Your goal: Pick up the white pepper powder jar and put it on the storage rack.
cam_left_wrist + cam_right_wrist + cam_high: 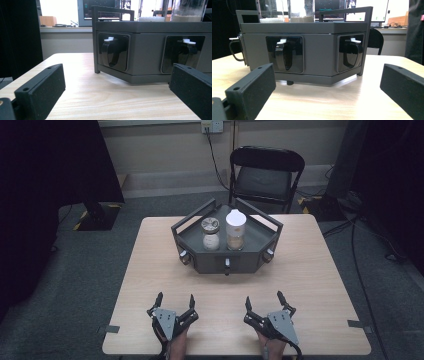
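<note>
- Grey carpet surrounds a pale wooden table (150,265), with a black folding chair (265,175) standing behind its far edge and a wall socket above it
- On the far half of the table sits a dark grey angular tray (210,261) with raised rails along its back sides and three latch handles set into its front faces
- Inside the tray stand two jars, side by side and close together: a shorter jar with a patterned lid (210,234) on the left and a taller jar with a white lid (236,230) on the right (the taller one holds something sandy-coloured in its lower part)
- The left gripper (175,301) rests at the near edge of the table, jaws spread wide and holding nothing, well apart from the tray
- The right gripper (264,300) lies beside it, also at the near edge, jaws likewise spread and empty
- From the left gripper view, the tray's front-left corner faces the camera; a black latch handle with a white tab (111,51) sits in a recessed panel, a second one (186,53) further right
- From the right gripper view, the tray's front and right faces show two more recessed latch handles (283,53) (352,51), and the tray stands on short feet above the wood grain
- Neither gripper touches the tray or the jars
</note>
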The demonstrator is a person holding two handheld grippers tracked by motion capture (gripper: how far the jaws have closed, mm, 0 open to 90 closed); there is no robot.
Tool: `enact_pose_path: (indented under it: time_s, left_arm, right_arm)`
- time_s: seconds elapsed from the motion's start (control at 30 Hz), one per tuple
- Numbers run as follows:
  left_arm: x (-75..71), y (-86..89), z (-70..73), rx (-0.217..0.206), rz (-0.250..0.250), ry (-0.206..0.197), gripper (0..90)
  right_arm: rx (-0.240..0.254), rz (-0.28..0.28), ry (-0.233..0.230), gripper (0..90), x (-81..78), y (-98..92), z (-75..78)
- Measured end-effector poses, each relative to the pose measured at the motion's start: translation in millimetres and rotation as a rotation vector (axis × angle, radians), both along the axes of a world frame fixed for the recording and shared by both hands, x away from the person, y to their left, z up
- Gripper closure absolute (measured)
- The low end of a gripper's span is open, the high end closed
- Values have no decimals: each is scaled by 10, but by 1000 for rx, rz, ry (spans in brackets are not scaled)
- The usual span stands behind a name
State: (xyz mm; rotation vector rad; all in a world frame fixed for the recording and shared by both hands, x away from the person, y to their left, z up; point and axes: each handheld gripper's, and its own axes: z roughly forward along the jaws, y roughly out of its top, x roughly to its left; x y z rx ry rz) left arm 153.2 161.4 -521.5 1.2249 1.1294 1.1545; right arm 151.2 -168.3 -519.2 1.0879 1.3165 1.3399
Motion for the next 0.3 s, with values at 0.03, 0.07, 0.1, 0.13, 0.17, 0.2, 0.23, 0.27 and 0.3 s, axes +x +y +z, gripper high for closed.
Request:
enact_pose_path:
  time_s: [0.03,0.07,0.1,0.13,0.17,0.2,0.23,0.27,0.3]
  left_arm:
    - [0,0,0,0,0,0,0]
    - [0,0,0,0,0,0,0]
    - [0,0,1,0,0,0,0]
    - [0,1,1,0,0,0,0]
    - [0,1,0,0,0,0,1]
    - [0,0,0,0,0,0,1]
    - [0,0,1,0,0,0,1]
    - [0,0,0,0,0,0,2]
    - [0,0,1,0,0,0,1]
  right_arm:
    - [0,0,0,0,0,-1,0]
    - [1,0,0,0,0,-1,0]
    - [1,1,0,0,1,-1,0]
    - [1,1,1,0,1,-2,1]
    - [1,1,1,0,1,-1,2]
    - [2,1,2,0,2,-2,3]
    - [3,2,4,0,4,-5,6]
    - [4,2,5,0,6,-8,9]
    - [5,3,6,0,6,-9,9]
